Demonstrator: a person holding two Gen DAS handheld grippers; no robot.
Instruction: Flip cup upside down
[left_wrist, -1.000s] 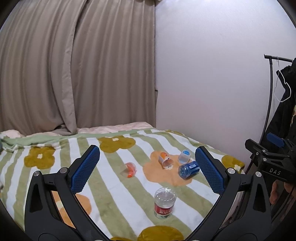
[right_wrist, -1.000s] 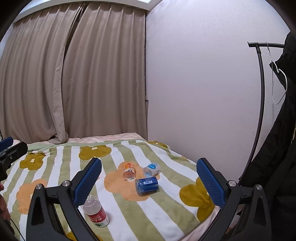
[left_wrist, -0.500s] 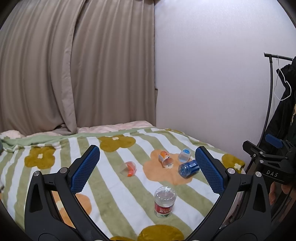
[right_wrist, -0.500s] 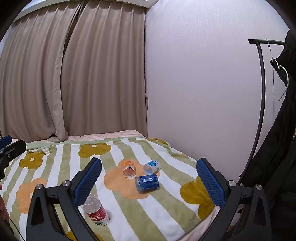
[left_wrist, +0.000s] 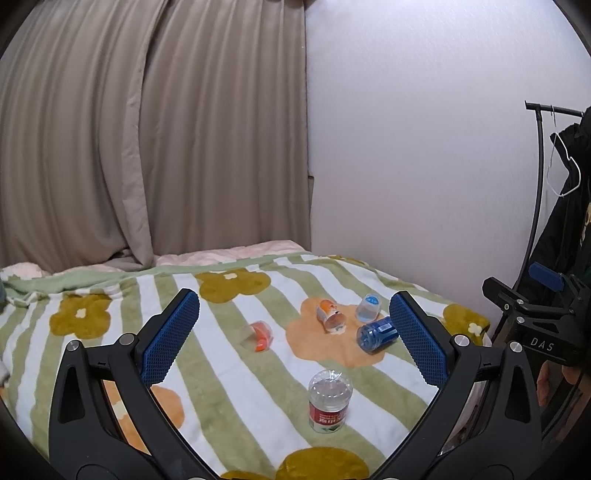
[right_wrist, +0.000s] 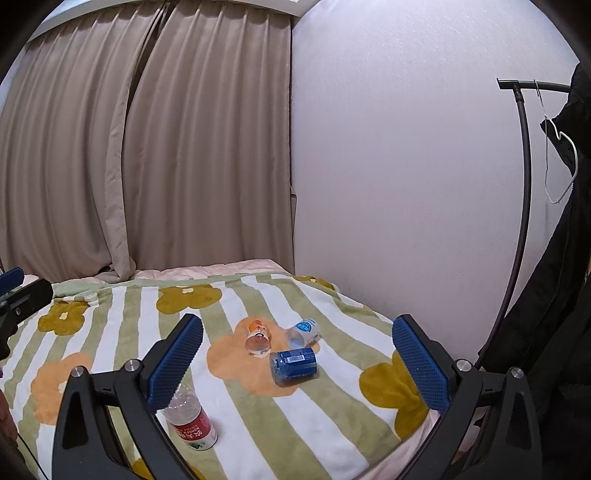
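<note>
Several small cups lie on their sides on a striped flowered blanket (left_wrist: 221, 369): a blue one (left_wrist: 376, 332) (right_wrist: 293, 365), an orange-printed clear one (left_wrist: 330, 314) (right_wrist: 258, 338), a clear one with a blue label (left_wrist: 368, 306) (right_wrist: 303, 332), and a clear one with an orange end (left_wrist: 258, 335). A cut-off bottle with a red label (left_wrist: 330, 400) (right_wrist: 190, 419) stands nearest. My left gripper (left_wrist: 295, 336) and right gripper (right_wrist: 297, 363) are both open and empty, held above the bed's near side, well short of the cups.
Beige curtains (left_wrist: 147, 147) hang behind the bed and a white wall (left_wrist: 424, 166) runs along its right side. A black clothes rack (right_wrist: 524, 206) with a hanger and dark coat stands at the right. The right gripper's body shows in the left wrist view (left_wrist: 535, 325).
Both views have shifted only slightly; the cups and bottle have not moved and both grippers stay open.
</note>
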